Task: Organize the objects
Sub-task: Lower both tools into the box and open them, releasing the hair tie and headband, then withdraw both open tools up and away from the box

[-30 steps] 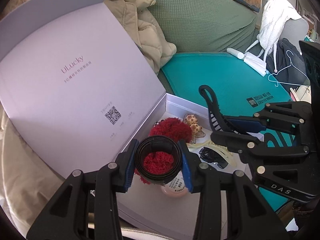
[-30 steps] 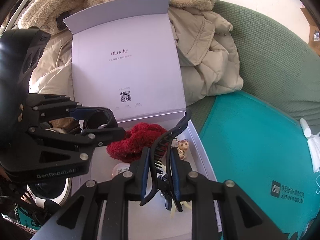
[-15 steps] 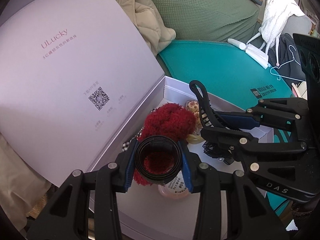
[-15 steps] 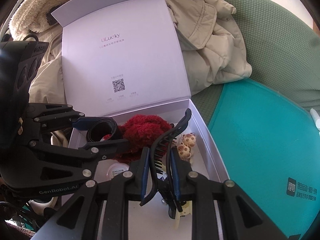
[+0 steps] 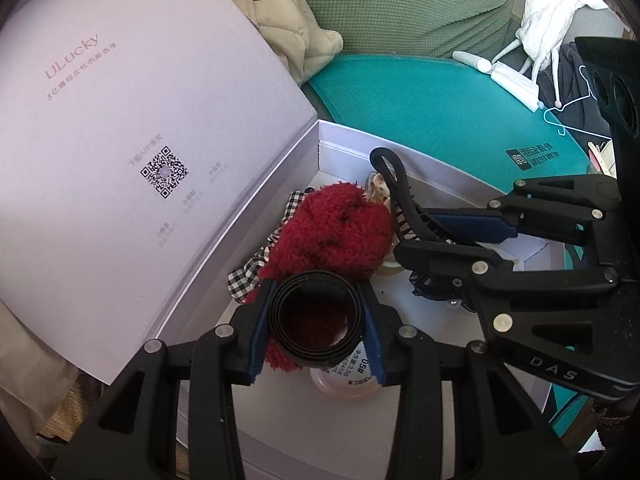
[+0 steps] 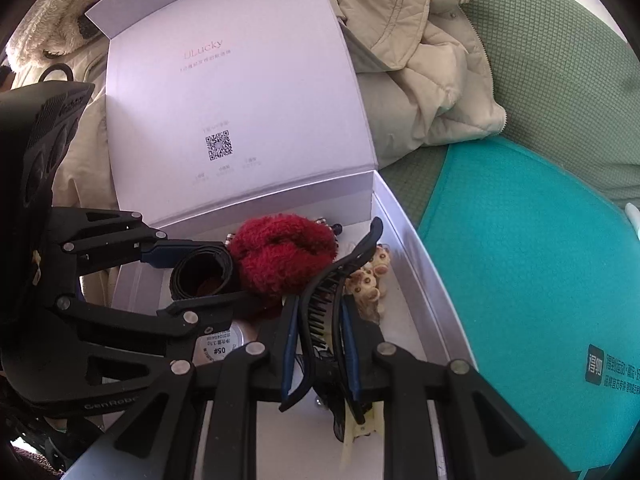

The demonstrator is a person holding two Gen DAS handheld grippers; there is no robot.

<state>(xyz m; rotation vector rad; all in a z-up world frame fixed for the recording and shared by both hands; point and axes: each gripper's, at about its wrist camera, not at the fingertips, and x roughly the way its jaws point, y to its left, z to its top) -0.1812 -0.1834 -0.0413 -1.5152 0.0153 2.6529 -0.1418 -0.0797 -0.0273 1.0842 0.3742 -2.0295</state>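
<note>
Two grippers working over open white box [image 6: 424,280], lid standing up behind. Left gripper [image 5: 318,322] pinching a coiled black band [image 5: 316,316], jaws part-open around it, hanging above red fluffy scrunchie [image 5: 332,232]. Right gripper [image 6: 318,340] squeezing black claw clip [image 6: 340,276] narrow, just beside bear-shaped clips [image 6: 370,276] inside box.

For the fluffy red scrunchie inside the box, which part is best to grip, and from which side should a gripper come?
Probably from above, across one side of the ring. The red scrunchie lies flat in the box, with the raised lid behind it, the rolled black belt beside it and the black claw clip in front. Its soft pile should compress easily between the fingers.
</note>
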